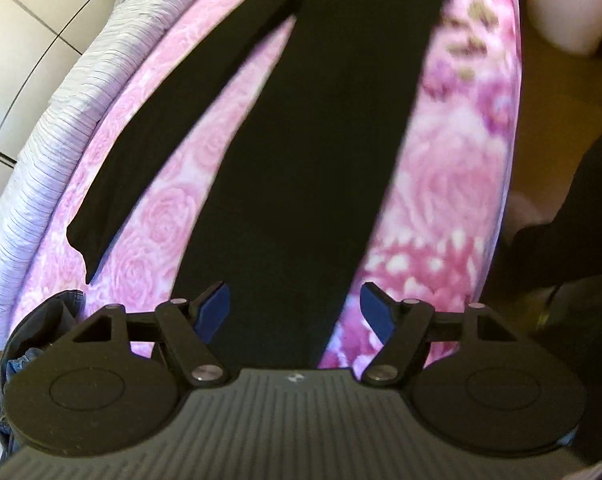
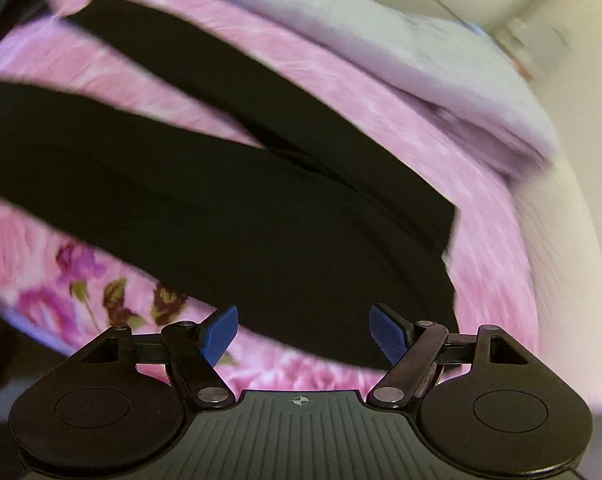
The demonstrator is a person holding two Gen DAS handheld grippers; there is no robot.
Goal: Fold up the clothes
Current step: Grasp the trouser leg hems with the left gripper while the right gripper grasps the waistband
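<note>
Nearest the lens in the left wrist view, the left gripper stands with its blue pads spread wide and nothing pinched between them. It points down at the near end of the black garment, which passes through the gap between the jaws without either pad pressing on it. The right gripper is likewise spread, its blue pads apart and empty, poised over the wide end of the same garment.

The black garment looks like a pair of trousers or leggings. It lies flat on the pink floral blanket, two long legs spreading apart in a narrow V from the broad end. In the right wrist view one leg crosses slightly over the other near where they join, and their cut ends lie apart. Beside the left gripper's body, at the lower left edge, a bundle of blue denim cloth sits at the blanket's margin.

Further off, a pale ribbed cover runs along the blanket's far side, and beyond that lies a light tiled floor.

As for progress, the garment appears laid out and roughly smoothed but no fold shows yet. Both grippers seem placed to take hold of it, so gripping, bringing one leg over the other and then folding lengthwise all appear left to do. Both views are blurred, which leaves seams and fabric edges unclear.
</note>
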